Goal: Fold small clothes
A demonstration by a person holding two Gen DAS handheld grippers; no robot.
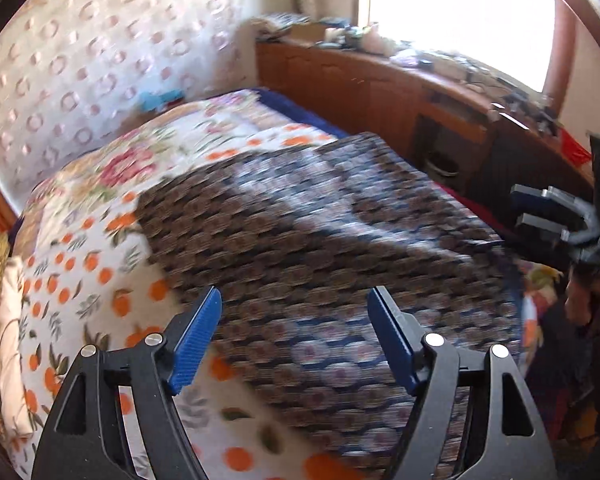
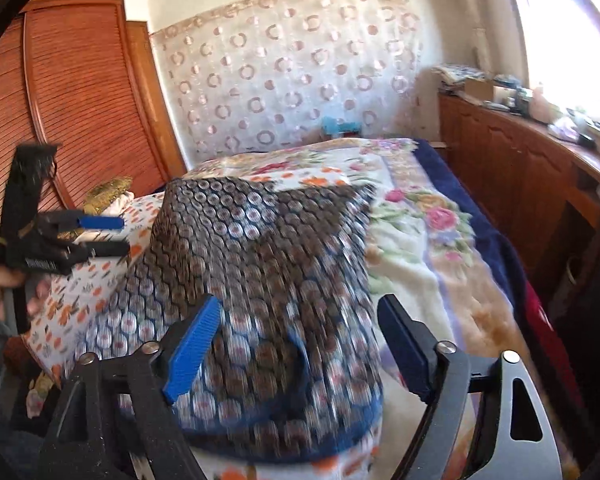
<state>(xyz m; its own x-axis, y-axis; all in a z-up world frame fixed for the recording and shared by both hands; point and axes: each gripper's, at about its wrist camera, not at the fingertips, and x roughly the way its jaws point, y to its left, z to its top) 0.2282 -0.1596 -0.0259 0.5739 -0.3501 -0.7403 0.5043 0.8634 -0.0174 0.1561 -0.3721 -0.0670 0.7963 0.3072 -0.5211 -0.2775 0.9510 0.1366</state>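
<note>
- Left gripper [image 1: 294,338]: jaws are spread wide and nothing is held; blue ribbed pads [image 1: 196,340] are seen poised above the near edge of the garment.
- Right gripper [image 2: 300,348]: jaws are likewise parted and empty, with the cloth's near blue-trimmed hem lying between and just below them.
- Patterned garment [image 1: 300,232]: a small dark piece printed with rows of pale circles and edged in blue. It is laid on the bed at 12 o'clock from both grippers and is already doubled in part, a darker layer being seen over a paler one in the right wrist view.
- Bedcover [image 1: 100,240]: white, printed with oranges and flowers; it is spread under the garment and reaches out to 9 o'clock.
- Wooden cabinet [image 1: 380,92]: it is set along the window wall at 2 o'clock, its top cluttered.
- Louvred wardrobe [image 2: 68,92]: it stands at 10 o'clock in the right wrist view.
- Risk, as judged: the bedcover may be pinched together with the garment, since the two lie flush; the upper layer may slide if only one corner is lifted.
- Writing: a pale mark is carried on the left gripper's body in the right wrist view, but it is too blurred to be read.
</note>
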